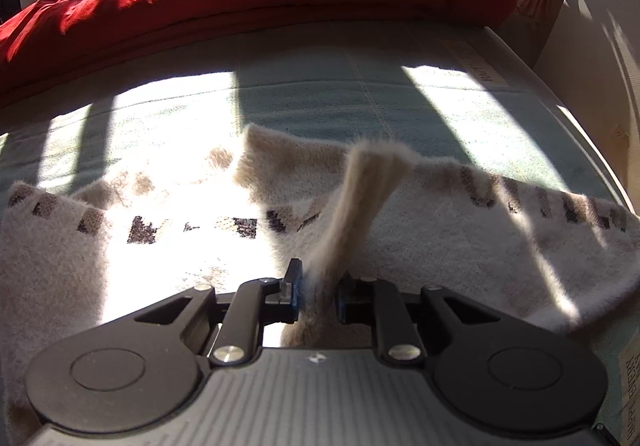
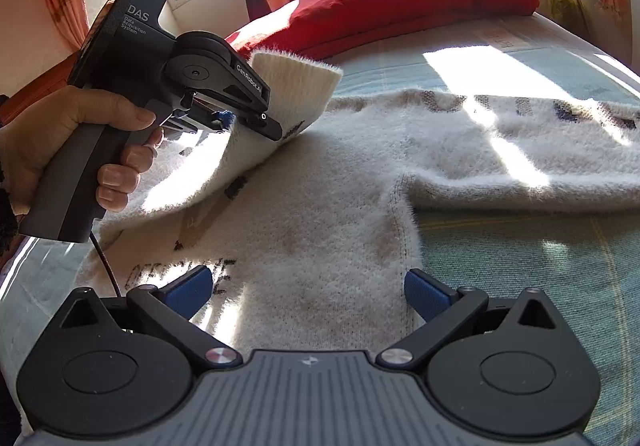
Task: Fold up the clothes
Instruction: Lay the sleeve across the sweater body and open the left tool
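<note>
Cream knit sweater (image 2: 320, 213) lies flat on the bed (image 2: 540, 266), body running toward the red duvet (image 2: 400, 1) at the far end, one sleeve (image 2: 520, 149) stretched out to the right.

Left claw (image 1: 318, 286): narrow gap, w/ the other sleeve's cuff (image 1: 372, 169) between its blue pads, cuff end sticking up past the tips. Whether the pads press or have let go, can't tell for sure; fabric looks pinched. In the right wrist view that sleeve is folded over onto the body, left claw (image 2: 240, 121) raised above the sweater's left side, a person's hand (image 2: 60, 141) on the grip.

Right claw (image 2: 308, 294): wide open, empty, hovering low over the sweater's near part, side edge just inside its right finger.

Key relation, as I judge it: the spread sleeve lies ahead and right of the right claw, long axis across the bed. Right claw is plainly nearer to it than left. So next fold prob. belongs to the right: reach fwd-right to the cuff, bring it leftward over the body to mirror the left sleeve.
</note>
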A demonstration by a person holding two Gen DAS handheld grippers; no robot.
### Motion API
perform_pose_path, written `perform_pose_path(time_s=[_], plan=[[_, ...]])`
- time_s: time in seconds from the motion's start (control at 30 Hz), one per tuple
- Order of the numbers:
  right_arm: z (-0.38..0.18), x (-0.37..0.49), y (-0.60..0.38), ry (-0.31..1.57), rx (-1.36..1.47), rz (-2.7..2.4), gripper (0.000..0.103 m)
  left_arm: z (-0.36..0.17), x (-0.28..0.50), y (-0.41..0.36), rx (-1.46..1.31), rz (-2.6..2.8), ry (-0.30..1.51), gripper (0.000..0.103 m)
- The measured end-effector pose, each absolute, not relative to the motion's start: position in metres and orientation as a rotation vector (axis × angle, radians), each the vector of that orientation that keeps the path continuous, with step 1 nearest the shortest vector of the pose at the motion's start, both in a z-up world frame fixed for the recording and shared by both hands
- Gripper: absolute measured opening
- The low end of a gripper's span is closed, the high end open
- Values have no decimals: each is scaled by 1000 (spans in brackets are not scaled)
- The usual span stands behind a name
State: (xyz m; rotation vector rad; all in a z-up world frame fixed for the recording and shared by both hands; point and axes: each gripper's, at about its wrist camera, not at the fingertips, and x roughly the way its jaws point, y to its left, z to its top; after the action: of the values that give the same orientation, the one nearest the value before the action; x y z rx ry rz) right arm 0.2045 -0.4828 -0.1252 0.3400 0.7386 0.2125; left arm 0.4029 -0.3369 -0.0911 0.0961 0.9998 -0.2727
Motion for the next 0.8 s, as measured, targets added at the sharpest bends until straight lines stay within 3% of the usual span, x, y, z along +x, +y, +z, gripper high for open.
perform_pose_path(time_s=[0.5,0.57,0.63,0.8], plan=[[-132,218,-487,766,353,159,103,-28,365,-291,144,-346,924,21],[-134,221,-486,773,348,149,103,-15,359,-268,158,-331,885,36],[-136,223,-483,783,341,143,103,-10,354,-243,167,-285,857,45],[-141,228,-477,805,317,128,103,-25,345,-176,209,-155,860,47]])
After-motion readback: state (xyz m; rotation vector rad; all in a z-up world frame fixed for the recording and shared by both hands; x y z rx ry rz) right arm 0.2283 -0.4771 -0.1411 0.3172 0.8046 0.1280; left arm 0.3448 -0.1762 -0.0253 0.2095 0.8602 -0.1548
